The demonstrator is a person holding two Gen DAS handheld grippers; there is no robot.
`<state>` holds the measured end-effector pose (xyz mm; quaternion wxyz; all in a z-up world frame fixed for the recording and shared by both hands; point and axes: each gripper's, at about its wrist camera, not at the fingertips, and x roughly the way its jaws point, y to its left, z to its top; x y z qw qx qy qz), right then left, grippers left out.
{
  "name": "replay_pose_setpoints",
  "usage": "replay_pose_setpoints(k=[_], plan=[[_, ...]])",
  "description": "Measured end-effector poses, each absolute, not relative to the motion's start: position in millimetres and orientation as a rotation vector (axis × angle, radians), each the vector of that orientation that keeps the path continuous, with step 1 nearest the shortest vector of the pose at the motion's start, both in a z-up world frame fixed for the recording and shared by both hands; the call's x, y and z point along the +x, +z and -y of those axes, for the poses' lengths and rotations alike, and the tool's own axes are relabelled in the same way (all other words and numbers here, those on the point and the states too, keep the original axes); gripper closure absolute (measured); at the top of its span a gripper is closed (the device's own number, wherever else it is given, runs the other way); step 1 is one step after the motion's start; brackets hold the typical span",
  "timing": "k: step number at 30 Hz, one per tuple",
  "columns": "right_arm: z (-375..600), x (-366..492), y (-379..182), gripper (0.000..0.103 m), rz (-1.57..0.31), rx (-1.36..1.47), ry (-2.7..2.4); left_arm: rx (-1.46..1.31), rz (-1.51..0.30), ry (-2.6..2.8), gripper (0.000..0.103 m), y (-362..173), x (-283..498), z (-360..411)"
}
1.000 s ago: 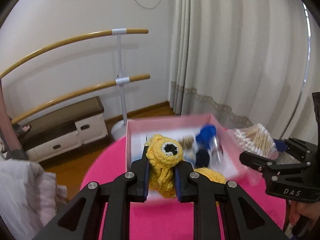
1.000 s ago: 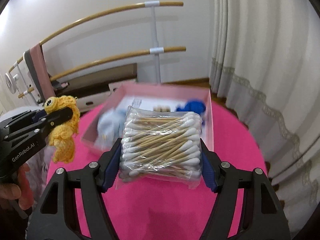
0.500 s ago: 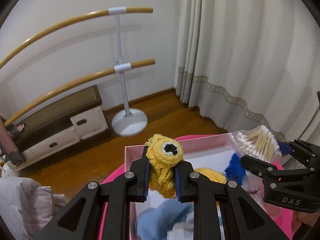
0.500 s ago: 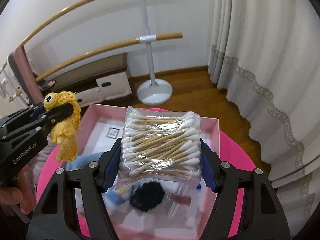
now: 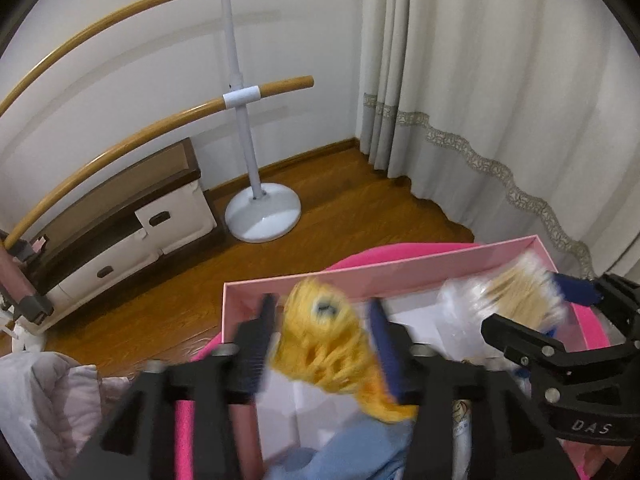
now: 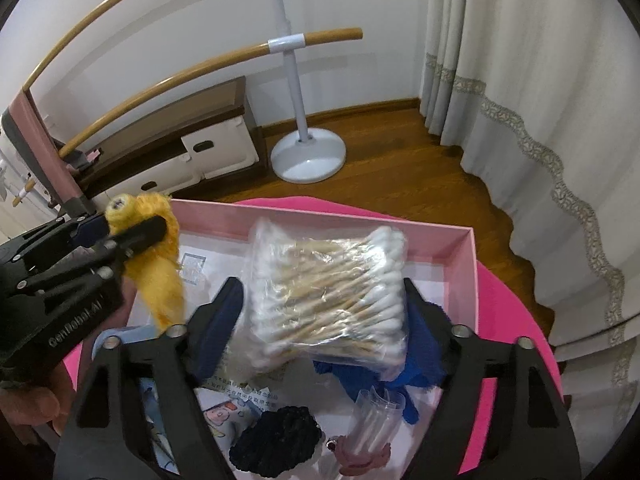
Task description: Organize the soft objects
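A yellow crochet toy (image 5: pixel 328 344) hangs blurred between the spread fingers of my left gripper (image 5: pixel 320 304), whose jaws are opening; a gap shows at its left pad. It hovers over the left end of the pink box (image 5: pixel 400 272). A clear bag of cotton swabs (image 6: pixel 328 284) sits loose between the pads of my right gripper (image 6: pixel 322 284), whose jaws are opening too, with a gap on the left side. The bag is over the box's middle (image 6: pixel 320 216). The right wrist view shows the left gripper (image 6: pixel 128 228) and toy (image 6: pixel 156 280) at the left.
Inside the box lie a blue crochet piece (image 6: pixel 420 364), a black crochet piece (image 6: pixel 276 436), a light-blue cloth (image 5: pixel 352 448) and a clear tube (image 6: pixel 372 420). The box stands on a pink round table (image 6: pixel 520 320). Beyond are wooden floor, a barre stand (image 5: pixel 262 212), a low cabinet (image 5: pixel 120 216) and curtains.
Both grippers moved forward and down over the box. Each pair of jaws has spread, so the yellow toy and the swab bag are no longer squeezed.
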<state>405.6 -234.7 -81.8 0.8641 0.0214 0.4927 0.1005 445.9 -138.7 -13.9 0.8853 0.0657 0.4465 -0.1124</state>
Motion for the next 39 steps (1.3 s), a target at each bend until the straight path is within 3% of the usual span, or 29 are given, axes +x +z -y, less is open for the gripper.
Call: replay_pose_setpoints(k=[1,2,6,16,30,39], plan=[[236,404,-82,0.007,-1.026,0.045,0.209,0.137,-0.917,-0.229,0.032,-12,446,139],[239,401,-81,0.000,-1.011,0.053,0.202,0.138,-0.901,-0.220,0.019,-10,445,140],[250,389,-77,0.000,-1.005,0.108,0.200,0.141,-0.856,-0.192,0.000,-4,426,140],[270,331,-42,0.000,-0.902,0.159,0.142,0.138,-0.718,-0.154,0.000,31,340,140],[275,174,31,0.000,-0.672,0.131,0.078,0.137,-0.565,-0.120,0.000,41,165,115],[278,85,48,0.000,-0.587,0.134,0.035,0.106,-0.509,-0.126,0.000,56,56,102]])
